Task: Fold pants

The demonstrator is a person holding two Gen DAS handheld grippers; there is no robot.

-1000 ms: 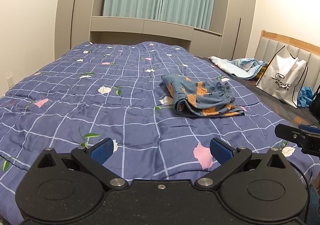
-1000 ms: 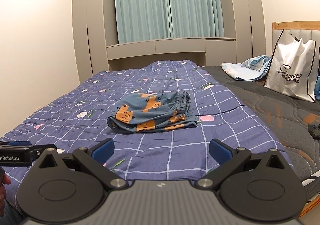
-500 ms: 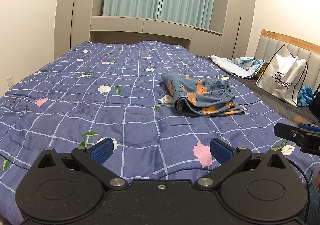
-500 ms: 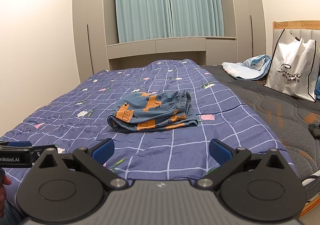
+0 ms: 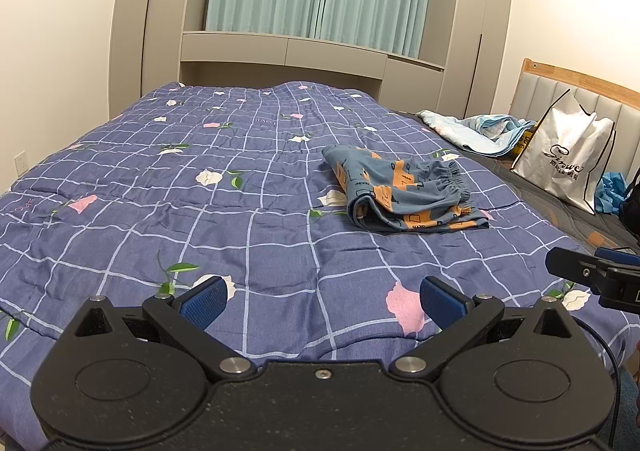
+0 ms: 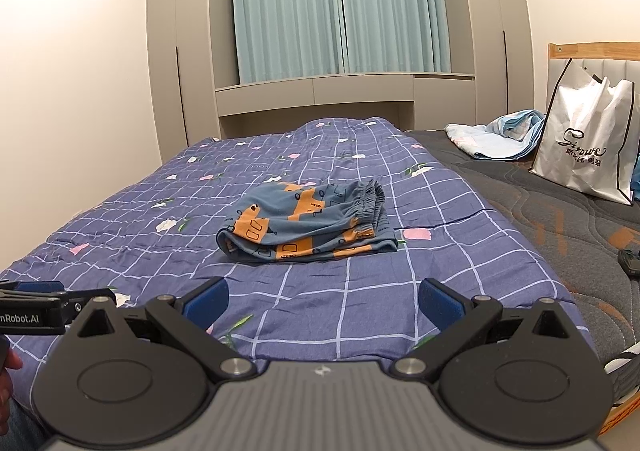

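Note:
The blue pants with orange patches (image 5: 404, 189) lie folded in a compact bundle on the purple checked quilt (image 5: 200, 211), waistband to the right. They also show in the right wrist view (image 6: 308, 223). My left gripper (image 5: 324, 299) is open and empty, low over the quilt's near edge, well short of the pants. My right gripper (image 6: 322, 301) is open and empty, also near the front edge. The right gripper's finger shows at the left view's right edge (image 5: 592, 275).
A white shopping bag (image 6: 588, 155) stands against the headboard on the right. A light blue blanket (image 6: 500, 135) lies crumpled beyond it on the grey mattress (image 6: 560, 235). Wardrobes and curtains line the far wall.
Both grippers have drifted back and tilted up slightly; the pants lie still and both stay open.

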